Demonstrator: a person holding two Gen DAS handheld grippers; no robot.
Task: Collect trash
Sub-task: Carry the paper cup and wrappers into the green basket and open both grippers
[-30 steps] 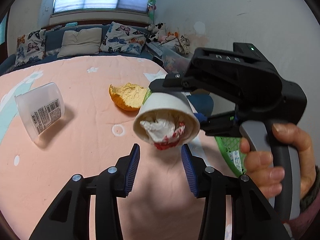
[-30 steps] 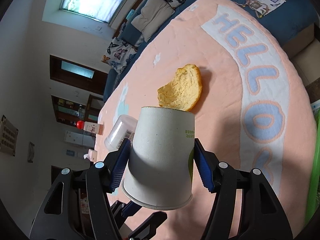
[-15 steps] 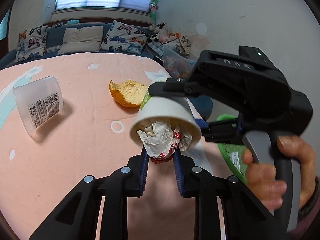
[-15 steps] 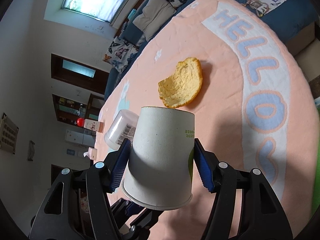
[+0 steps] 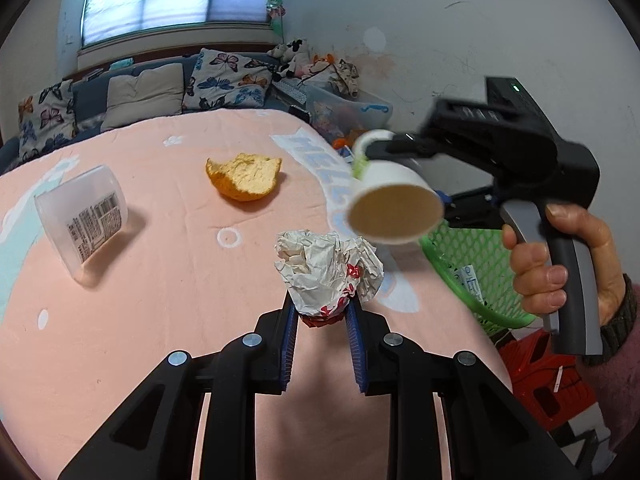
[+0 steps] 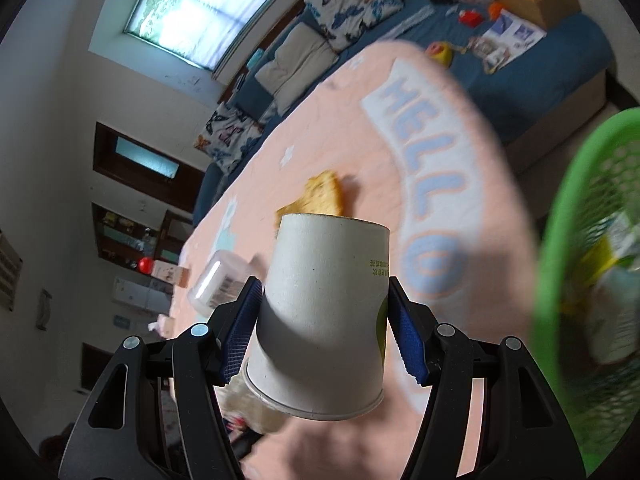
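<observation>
The left gripper [image 5: 322,320] is clenched on a crumpled paper wrapper [image 5: 326,270], its jaws having just closed on the wad, now clear of the paper cup [image 6: 320,320]. The right gripper [image 6: 322,330] grasps that cup, which looks empty, with the green mesh basket [image 6: 560,280] just off to its right and some rubbish already inside. Beyond both grippers, an orange peel [image 5: 243,176] and a tipped clear plastic cup [image 5: 82,216] lie uncollected on the pink bed cover [image 5: 160,280]; much of the job seems left.
</observation>
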